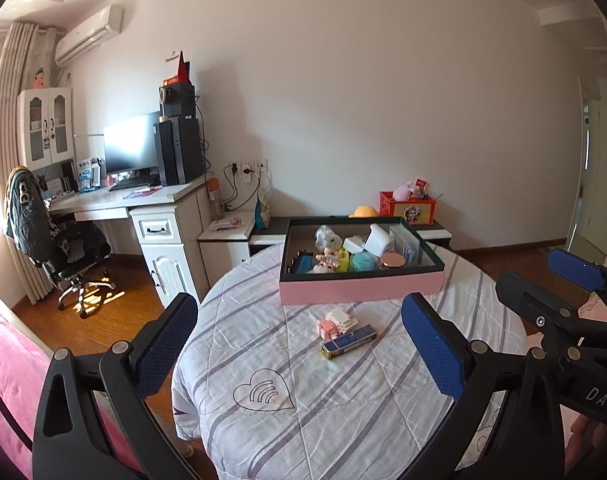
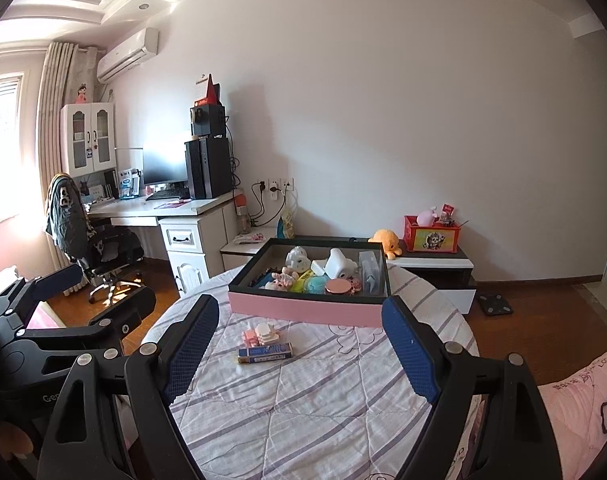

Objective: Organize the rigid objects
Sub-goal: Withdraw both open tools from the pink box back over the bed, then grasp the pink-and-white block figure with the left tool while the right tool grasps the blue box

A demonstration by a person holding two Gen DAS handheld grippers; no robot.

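Your left tongs [image 1: 299, 354] stood wide apart and held nothing, hovering level over the striped quilt [image 1: 343, 400]; "DAS" could be read on the black body of your right tongs [image 1: 575, 288], which showed just to the right of them. Your right tongs [image 2: 299, 356] were likewise spread and empty, and letters like "Gen" showed on the left tongs [image 2: 55, 304] at their left. Between and just beyond both pairs of tips lay the blue box [image 1: 349, 341], its label too small to read, touching a pink-and-white block toy [image 1: 337, 322] on its far side. Farther ahead sat the pink tray [image 1: 363, 290], full of small toys. On the pink bedding [image 2: 583, 400] right of the right tongs, some writing showed, unclear
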